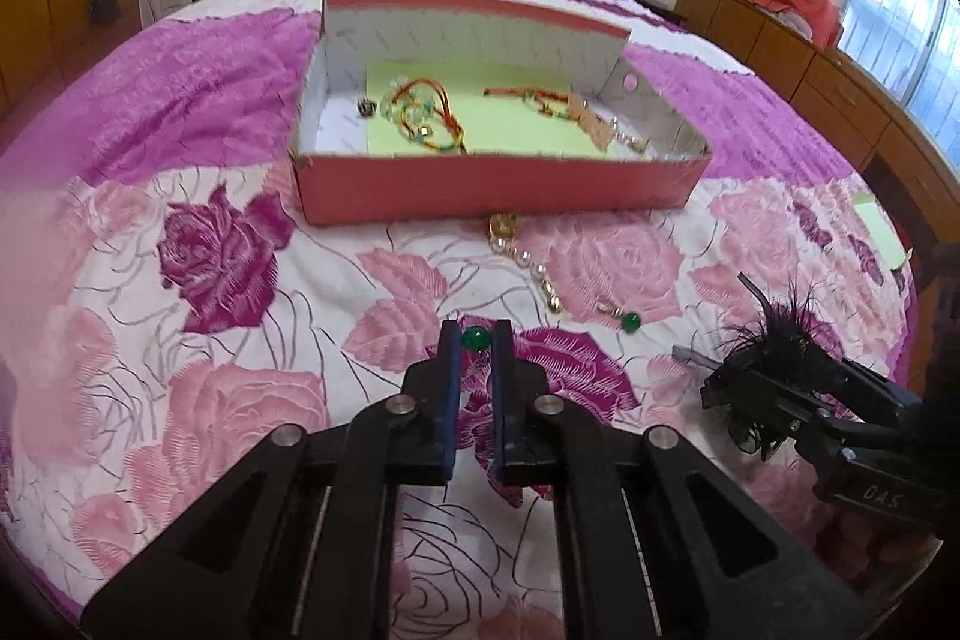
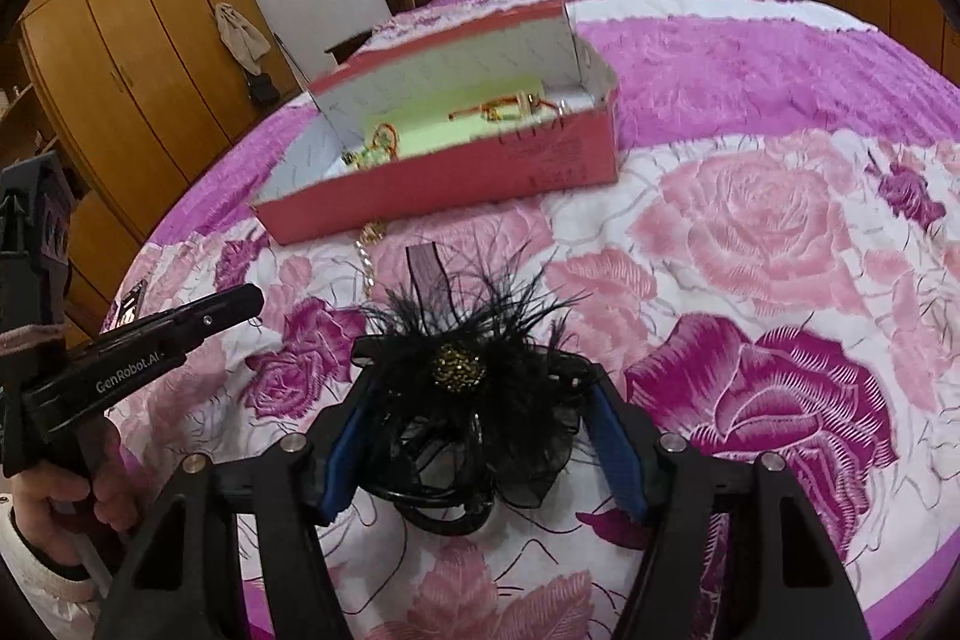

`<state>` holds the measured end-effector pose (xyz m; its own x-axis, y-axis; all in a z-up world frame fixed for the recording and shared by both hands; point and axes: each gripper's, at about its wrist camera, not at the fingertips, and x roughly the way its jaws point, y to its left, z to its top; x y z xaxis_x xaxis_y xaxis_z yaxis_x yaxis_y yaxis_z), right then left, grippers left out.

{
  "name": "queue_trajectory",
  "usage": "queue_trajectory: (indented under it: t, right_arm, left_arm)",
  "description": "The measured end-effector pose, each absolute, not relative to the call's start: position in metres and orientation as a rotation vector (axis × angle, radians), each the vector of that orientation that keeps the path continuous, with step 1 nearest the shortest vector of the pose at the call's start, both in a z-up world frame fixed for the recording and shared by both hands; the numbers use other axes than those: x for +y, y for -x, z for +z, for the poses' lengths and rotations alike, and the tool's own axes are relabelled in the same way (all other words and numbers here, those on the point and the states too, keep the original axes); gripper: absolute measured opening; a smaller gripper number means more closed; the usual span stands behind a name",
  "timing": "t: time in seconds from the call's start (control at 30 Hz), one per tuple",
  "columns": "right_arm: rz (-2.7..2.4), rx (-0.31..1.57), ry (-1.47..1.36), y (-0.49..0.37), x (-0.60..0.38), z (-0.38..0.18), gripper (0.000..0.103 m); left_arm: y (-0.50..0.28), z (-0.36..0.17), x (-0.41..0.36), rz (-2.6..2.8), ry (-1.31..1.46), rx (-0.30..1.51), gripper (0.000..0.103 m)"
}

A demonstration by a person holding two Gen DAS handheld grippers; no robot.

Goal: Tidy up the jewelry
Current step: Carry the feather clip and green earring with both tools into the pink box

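1. Roughly halfway is the guess here. Inside the shallow pink cardboard box (image 1: 498,187) with the white lining, a few pieces are already laid on a pale green paper sheet (image 1: 480,112): tangled red-and-orange cord bracelets with small beads (image 1: 423,115) on the left, and a peach beaded strand (image 1: 600,124) toward the right wall.

2. Still out on the pink-and-purple rose-patterned bedspread (image 1: 228,370): a gold-and-pearl chain (image 1: 528,259) lying just beside the box's near wall, a green-stone earring with a gold hook (image 1: 624,317) a bit nearer and to the right, plus the two pieces being handled.

3. A second round green stone piece (image 1: 476,338) is seen between the tips of the left gripper (image 1: 476,340). The jaws are nearly closed around it, but whether it is actually pinched or only bracketed can't be told.

4. A black feathered hair ornament with a gold beaded centre (image 2: 459,370) is gripped by the right gripper (image 2: 474,388), its jaws pressed into the fluffy sides. It's being held near, well short of the box.

5. The ornament looks soft, wispy and bulky, with black loops hanging under it, so snagging is probably a risk. The green stone looks small, shiny and hard.
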<state>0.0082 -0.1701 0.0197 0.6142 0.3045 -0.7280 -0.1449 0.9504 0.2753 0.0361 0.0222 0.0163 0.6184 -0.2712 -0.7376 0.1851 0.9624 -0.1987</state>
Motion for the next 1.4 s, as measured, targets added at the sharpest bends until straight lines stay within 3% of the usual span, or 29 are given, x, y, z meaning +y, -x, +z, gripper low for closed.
queue_trajectory:
  t: [0.87,1.4]
  right_arm:
    - [0.313,0.711,-0.146,-0.056,-0.162,0.077,0.068]
    - [0.303,0.715,-0.157,-0.149,-0.143,0.077,0.068]
  left_arm:
    - [-0.066,0.078,0.032,-0.198,0.096,0.660,0.001]
    - [-0.128,0.059,0.029,-0.139,0.072,0.652,0.001]
